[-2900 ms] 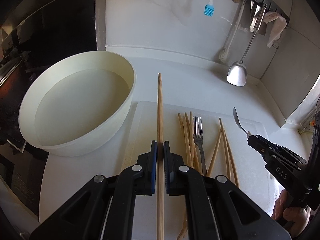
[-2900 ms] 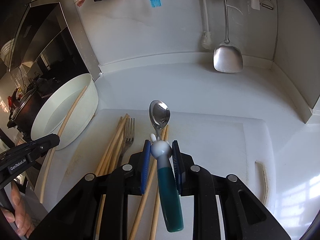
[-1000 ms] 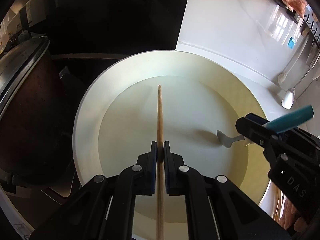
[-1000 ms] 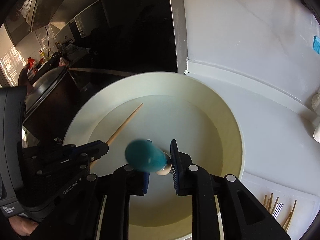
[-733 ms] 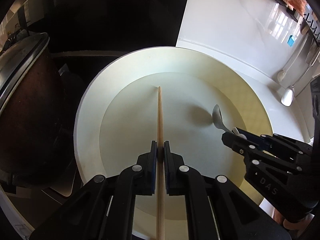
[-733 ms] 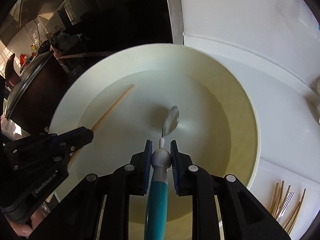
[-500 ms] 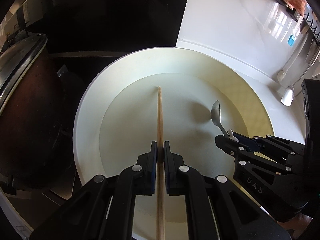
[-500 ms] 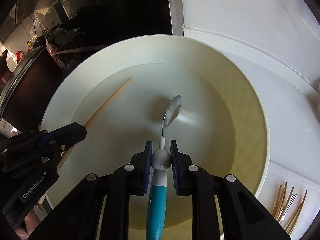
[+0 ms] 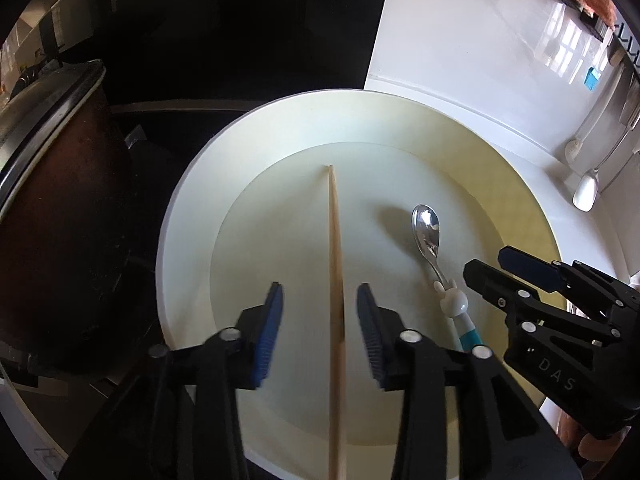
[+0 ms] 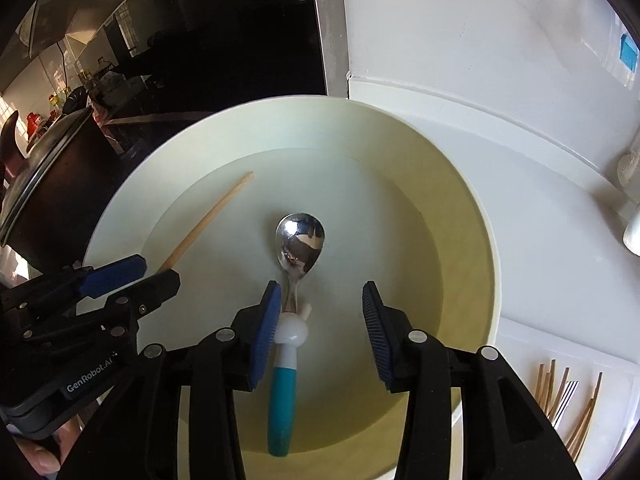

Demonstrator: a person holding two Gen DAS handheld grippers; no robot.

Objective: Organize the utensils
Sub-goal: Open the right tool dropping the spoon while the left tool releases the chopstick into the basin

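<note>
Both sets of jaws just opened, half a second back clenched on chopstick and spoon, now spread with each utensil let go. Left gripper [image 9: 319, 328] angled steeply down over the bowl [image 9: 188, 216], blue pads well apart, chopstick [image 9: 335, 280] running straight up the gap between them, nearer the right-hand pad, whether touching it cannot be told; tip out on the bowl floor, lower end passing out of view at the bottom edge. Right gripper [image 10: 318, 332] likewise tilted down over the same bowl [image 10: 472, 216], pads wide; spoon [image 10: 298, 256] lying in the bowl with its shiny scoop pointing away, white rabbit-shaped collar just beside the left-hand pad, teal handle trailing back toward the camera. Clear space between spoon and the right-hand pad. Seen from the left wrist view, right gripper [image 9: 486, 268] off to the right side, spoon [image 9: 430, 240] just left of its tips and apart from them. Seen from the right wrist view, left gripper [image 10: 156, 270] low at the left, chopstick [image 10: 208, 222] sticking out past it across the bowl floor.

Around: dark pot [image 9: 48, 184] with a lid to the left of the bowl, black panel behind, white desk [image 10: 560, 208] to the right. More chopsticks [image 10: 560, 396] and a fork, partly seen, on a white board at the lower right. Blue brush [image 9: 591, 78] and other hanging tools on the far wall, small and blurred. Bit of a hand [image 9: 592, 446] below the right gripper.
</note>
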